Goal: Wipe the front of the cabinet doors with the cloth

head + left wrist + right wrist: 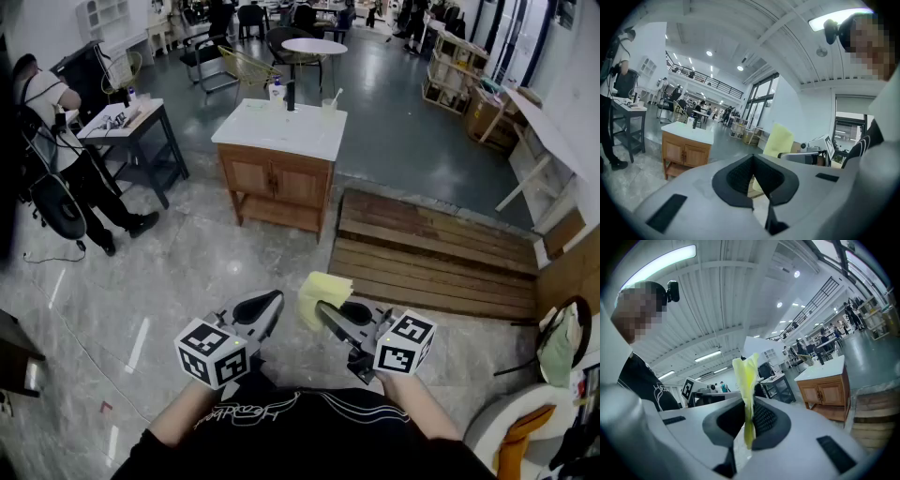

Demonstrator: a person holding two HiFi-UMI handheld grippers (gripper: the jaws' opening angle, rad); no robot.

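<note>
head view shows the right gripper [326,311] near the person's body, its jaws closed on a yellow cloth [323,289] that stands up between them. just left of it, the left gripper [272,302] has its jaws together with nothing in them. the wooden cabinet [277,178] with a white top stands far ahead, well apart from both grippers, its doors [274,181] shut.

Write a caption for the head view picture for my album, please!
Right gripper pinches a yellow cloth, with the wooden cabinet waiting farther off across the floor.
</note>
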